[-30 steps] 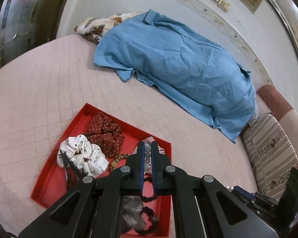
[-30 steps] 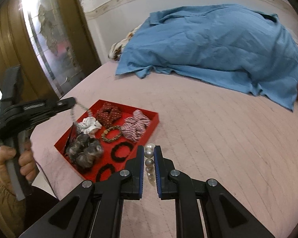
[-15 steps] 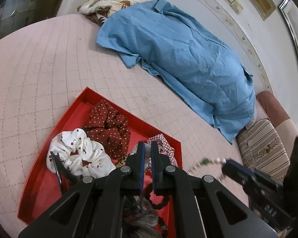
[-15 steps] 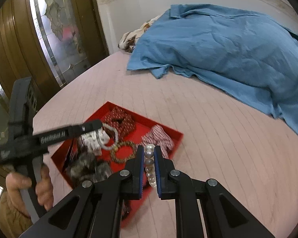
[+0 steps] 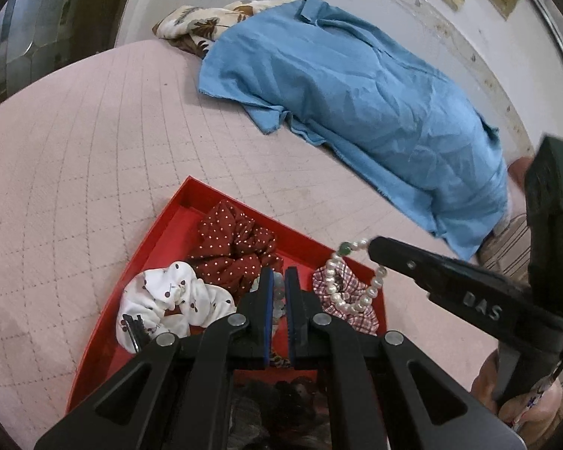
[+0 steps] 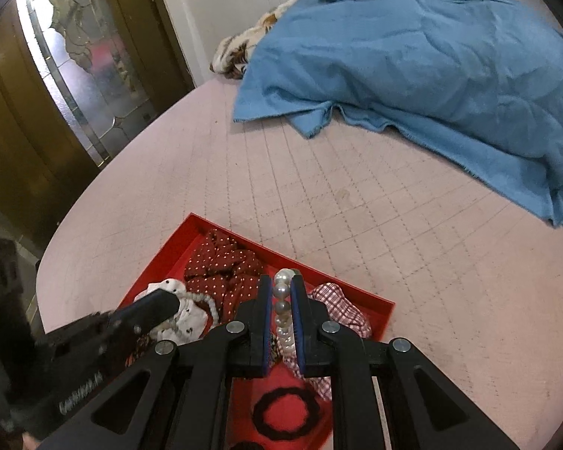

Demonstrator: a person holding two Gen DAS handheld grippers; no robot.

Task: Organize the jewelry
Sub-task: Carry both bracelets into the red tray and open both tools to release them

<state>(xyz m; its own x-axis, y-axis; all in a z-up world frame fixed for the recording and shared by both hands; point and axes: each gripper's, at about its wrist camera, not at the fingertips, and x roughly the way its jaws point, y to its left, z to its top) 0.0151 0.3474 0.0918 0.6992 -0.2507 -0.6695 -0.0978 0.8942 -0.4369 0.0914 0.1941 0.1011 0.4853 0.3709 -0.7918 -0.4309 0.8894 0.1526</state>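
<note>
A red tray (image 5: 161, 225) (image 6: 383, 305) lies on the pink bed. It holds a dark red dotted scrunchie (image 5: 232, 247) (image 6: 221, 262), a white scrunchie (image 5: 165, 296) (image 6: 184, 318), a checked scrunchie (image 5: 356, 315) (image 6: 341, 311) and a black hair tie (image 6: 285, 416). My right gripper (image 6: 282, 281) (image 5: 371, 245) is shut on a pearl bracelet (image 6: 282, 300) that hangs over the tray (image 5: 351, 292). My left gripper (image 5: 277, 277) (image 6: 169, 300) is shut on a pale beaded piece (image 5: 278, 292) above the tray.
A blue cloth (image 5: 356, 86) (image 6: 431, 52) covers a heap at the far side of the bed, with a patterned fabric (image 5: 206, 26) behind it. A glass door (image 6: 75, 56) stands left. A striped cushion (image 5: 514, 240) lies at the right.
My right gripper has carried the pearl bracelet from the bedspread over to the tray's right part. My left gripper has come lower and closer over the tray.
</note>
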